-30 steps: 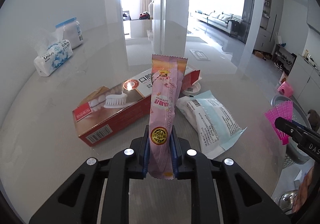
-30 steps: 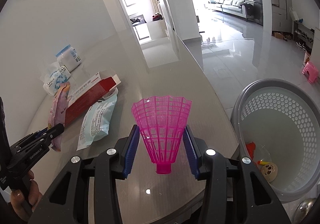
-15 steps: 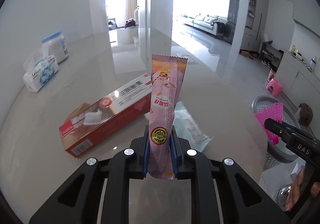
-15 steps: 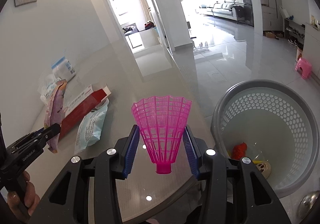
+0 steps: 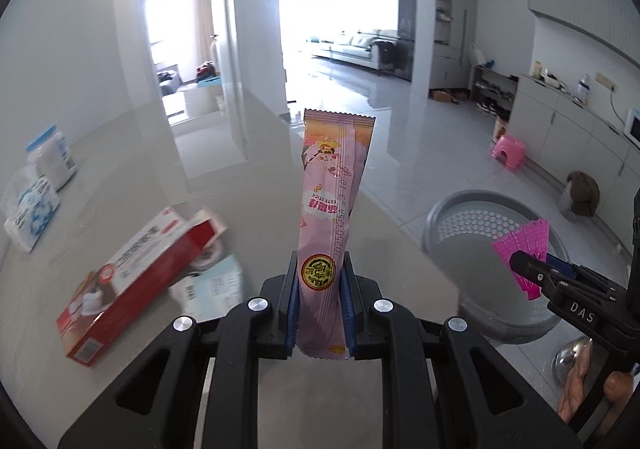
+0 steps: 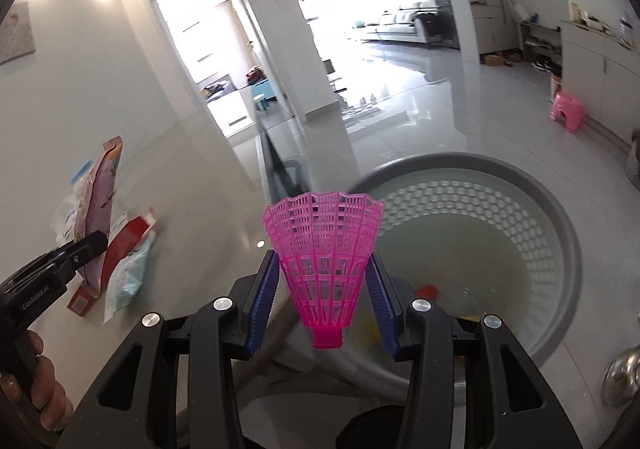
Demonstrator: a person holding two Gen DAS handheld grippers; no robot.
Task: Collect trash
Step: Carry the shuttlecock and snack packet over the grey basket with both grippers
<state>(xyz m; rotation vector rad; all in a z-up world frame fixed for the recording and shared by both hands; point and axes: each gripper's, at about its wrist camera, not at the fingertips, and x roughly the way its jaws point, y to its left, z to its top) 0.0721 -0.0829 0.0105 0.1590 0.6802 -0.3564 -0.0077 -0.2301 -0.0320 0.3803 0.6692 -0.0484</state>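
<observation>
clamping a pink snack wrapper [image 5: 326, 233] upright in the left hand-held gripper [image 5: 320, 303], right hand-held gripper [image 6: 322, 289] gripping a pink shuttlecock [image 6: 324, 253] beside the grey basket [image 6: 560, 233]

wrapper [image 5: 332, 209] showing pale pink, gold round seal | shuttlecock [image 6: 323, 261] showing magenta lattice | basket [image 6: 560, 233] showing grey, perforated | box [image 5: 132, 277] showing red-white

Pink snack wrapper [image 5: 329, 233] upright between jaws

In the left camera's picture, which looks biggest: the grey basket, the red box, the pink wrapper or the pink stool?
1. Basket
2. Red box and wrapper: about alike, and the wrapper is nearest the camera
3. Stool, far off
</observation>
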